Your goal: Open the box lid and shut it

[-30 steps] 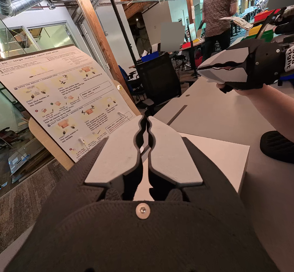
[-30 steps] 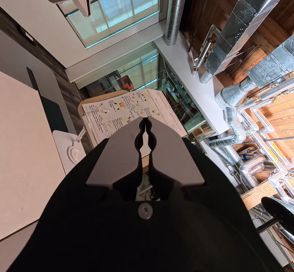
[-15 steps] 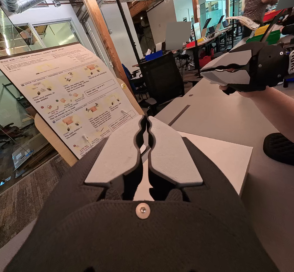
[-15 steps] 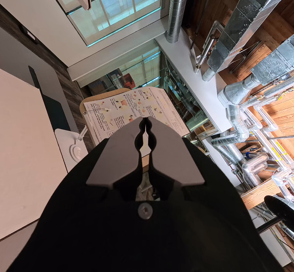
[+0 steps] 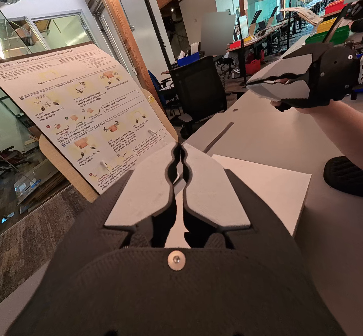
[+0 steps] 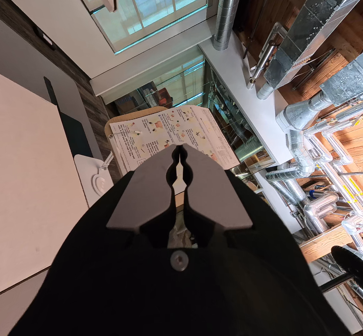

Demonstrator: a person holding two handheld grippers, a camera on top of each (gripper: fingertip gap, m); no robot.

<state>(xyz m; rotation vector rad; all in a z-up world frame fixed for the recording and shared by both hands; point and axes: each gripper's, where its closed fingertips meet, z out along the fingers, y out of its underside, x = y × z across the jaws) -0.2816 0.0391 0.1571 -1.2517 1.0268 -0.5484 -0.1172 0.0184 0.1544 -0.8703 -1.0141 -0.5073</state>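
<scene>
Open-plan office w/ exposed ducts and wood beams, and a grey table [image 5: 255,130] up front where the flat white box [image 5: 265,185] lies w/ its lid down, just past the left gripper [image 5: 180,148]. Left gripper's jaws are pressed together on nothing, hovering above the box's near-left part w/ a printed instruction sheet [image 5: 82,110] propped on a wooden board beside it. Right gripper [image 5: 250,84] is up in the air over the table's far right, rolled sideways, tips [image 6: 179,147] closed and empty too, pointing at the same sheet [image 6: 172,130], box edge [image 6: 29,150] at its left.
</scene>
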